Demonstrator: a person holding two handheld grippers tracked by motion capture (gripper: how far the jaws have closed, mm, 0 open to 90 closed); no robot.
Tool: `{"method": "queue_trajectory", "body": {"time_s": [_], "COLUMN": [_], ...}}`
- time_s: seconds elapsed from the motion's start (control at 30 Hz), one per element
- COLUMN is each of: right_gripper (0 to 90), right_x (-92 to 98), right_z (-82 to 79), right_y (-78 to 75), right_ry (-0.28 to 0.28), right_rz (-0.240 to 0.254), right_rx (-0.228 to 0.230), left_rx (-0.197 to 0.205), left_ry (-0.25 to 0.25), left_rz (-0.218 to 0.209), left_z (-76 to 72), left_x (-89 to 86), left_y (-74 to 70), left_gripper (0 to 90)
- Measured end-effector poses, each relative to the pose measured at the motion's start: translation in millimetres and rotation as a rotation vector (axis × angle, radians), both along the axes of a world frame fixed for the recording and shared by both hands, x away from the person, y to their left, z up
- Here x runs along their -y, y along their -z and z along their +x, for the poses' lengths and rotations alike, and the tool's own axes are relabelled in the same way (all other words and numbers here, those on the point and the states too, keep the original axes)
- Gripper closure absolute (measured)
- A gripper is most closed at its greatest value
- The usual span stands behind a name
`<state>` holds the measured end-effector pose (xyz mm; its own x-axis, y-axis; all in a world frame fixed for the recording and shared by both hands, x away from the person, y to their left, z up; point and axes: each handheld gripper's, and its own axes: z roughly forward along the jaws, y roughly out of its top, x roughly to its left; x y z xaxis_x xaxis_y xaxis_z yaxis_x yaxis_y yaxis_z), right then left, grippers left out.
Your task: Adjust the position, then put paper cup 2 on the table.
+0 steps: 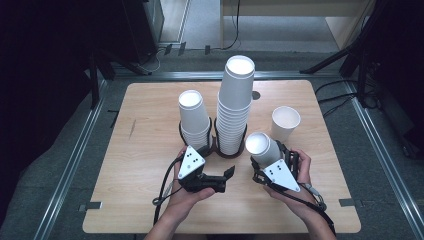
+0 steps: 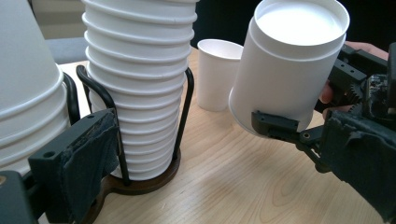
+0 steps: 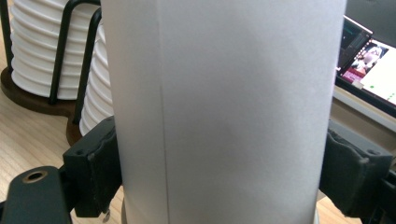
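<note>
- I see a light wooden table (image 1: 150, 200) carrying a dark wire rack with two rings on a brown base (image 2: 140, 184).
- The tall stack of white paper cups (image 1: 235, 110) stands upside down in the rack's right ring; the shorter stack of white paper cups (image 1: 194, 116) stands in the left ring, touching its neighbour low down.
- A single white paper cup standing mouth-up (image 1: 285, 122) sits on the table to the right of the tall stack, just behind my right hand (image 1: 300, 172).
- The tall stack and its rack stand just to the left of the held cup, near but apart from it.
- My right gripper (image 1: 272, 167) is clamped on an inverted white paper cup (image 1: 262, 146); in the right gripper view the padded jaws press the cup wall (image 3: 224, 112) from both sides, low on the cup near its rim.
- The held cup is tilted, base up and leaning toward the tall stack, lifted off the table, as the left gripper view shows (image 2: 289, 70).
- My left gripper (image 1: 212, 172) sits in front of the rack with jaws spread wide and nothing between them; one pad (image 2: 88, 158) lies next to the rack wire by the shorter stack.
</note>
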<state>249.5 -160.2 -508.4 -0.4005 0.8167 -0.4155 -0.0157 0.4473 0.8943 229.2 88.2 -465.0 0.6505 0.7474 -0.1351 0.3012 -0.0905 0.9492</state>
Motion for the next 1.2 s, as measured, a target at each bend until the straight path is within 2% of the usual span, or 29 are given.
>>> {"method": "queue_trajectory", "body": {"time_s": [0.6, 0.9, 1.2], "right_gripper": [12.5, 12.5, 12.5], "right_x": [-8.7, -11.5, -13.2], "right_z": [-1.8, -4.0, -4.8], "right_y": [7.9, 8.4, 6.5], "right_ry": [-0.020, -0.031, -0.030], "right_rz": [-0.085, -0.135, -0.208], "right_rx": [0.020, 0.047, 0.105], "left_rx": [-0.001, -0.015, -0.044], "left_ry": [0.029, 0.070, 0.108], "left_rz": [0.021, 0.011, 0.012], "left_z": [-2.2, -3.5, -3.3], "left_x": [4.8, 8.7, 11.6], "left_y": [0.6, -0.6, 1.5], "left_gripper": [0.0, 0.0, 0.0]}}
